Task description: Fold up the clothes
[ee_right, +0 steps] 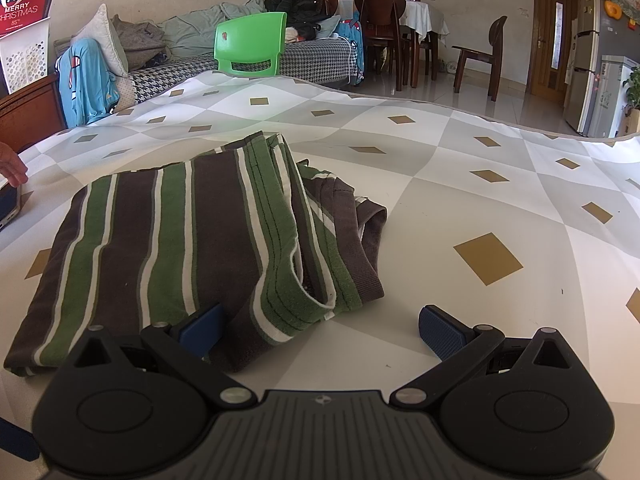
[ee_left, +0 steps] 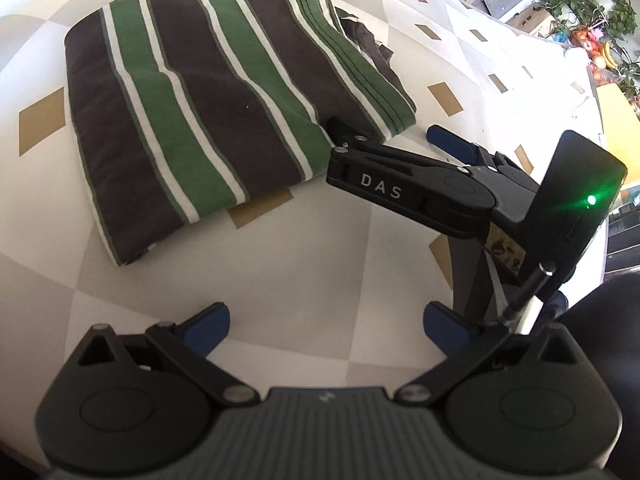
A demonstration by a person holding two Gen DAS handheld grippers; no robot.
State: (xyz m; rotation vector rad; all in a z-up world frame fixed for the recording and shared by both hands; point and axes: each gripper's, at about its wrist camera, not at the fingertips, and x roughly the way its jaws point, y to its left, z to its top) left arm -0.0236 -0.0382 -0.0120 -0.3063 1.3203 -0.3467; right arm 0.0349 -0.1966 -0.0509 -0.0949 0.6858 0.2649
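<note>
Both tongs gaped wide, empty: left tongs point(ee_left: 326, 326) hovered over bare worktop point(ee_left: 280, 280), folded striped shirt point(ee_left: 192, 96) ahead-left; right tongs point(ee_right: 320, 330) sat at shirt's near hem, left pad point(ee_right: 202, 330) touching fabric.

Green chair point(ee_right: 250, 45), cluttered sofa point(ee_right: 192, 40) — wooden door point(ee_right: 554, 36); glossy floor point(ee_right: 472, 98)

Left gripper point(ee_left: 326, 326) hovering low, jaws spread wide, nothing sitting between blue pads point(ee_left: 208, 326). Right gripper point(ee_right: 320, 326) also gaping wide, blue pads point(ee_right: 440, 330) well apart, gripping nothing. In left wrist view, right gripper point(ee_left: 384, 138) reaching in from right side, tilting forward, green light glowing on its body. Hand point(ee_right: 12, 168) showing at far left edge of right wrist view.
</note>
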